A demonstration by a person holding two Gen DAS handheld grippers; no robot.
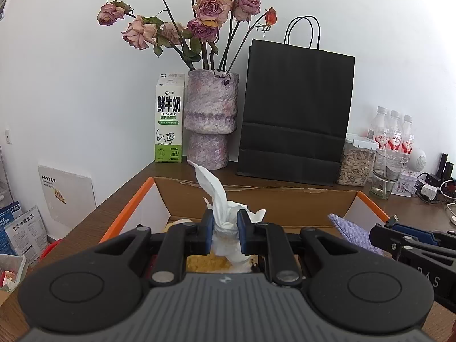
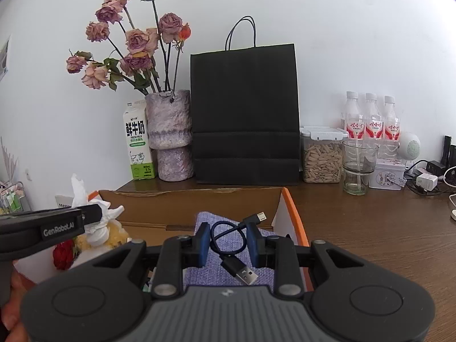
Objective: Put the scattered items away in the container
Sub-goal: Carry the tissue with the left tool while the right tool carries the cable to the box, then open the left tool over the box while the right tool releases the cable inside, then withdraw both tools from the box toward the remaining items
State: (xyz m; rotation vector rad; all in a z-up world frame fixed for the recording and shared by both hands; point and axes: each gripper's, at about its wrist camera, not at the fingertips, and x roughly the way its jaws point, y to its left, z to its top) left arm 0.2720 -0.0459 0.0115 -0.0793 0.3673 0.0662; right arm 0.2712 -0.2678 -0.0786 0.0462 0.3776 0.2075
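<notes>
Wooden table (image 2: pixel 370 228) bearing cardboard box (image 2: pixel 199 199)

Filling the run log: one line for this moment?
left gripper: shut on tissue | right gripper: around cable | both over box

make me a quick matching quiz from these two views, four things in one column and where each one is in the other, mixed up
Things:
1. crumpled white tissue
2. short black USB cable
3. green and white milk carton
4. clear drinking glass

Places:
A. left of the mottled purple vase
B. pinched in the left claw above the open cardboard box
C. on the lilac cloth between the open right claw's fingers
D. in front of the three water bottles

Pairs: 1-B, 2-C, 3-A, 4-D
</notes>
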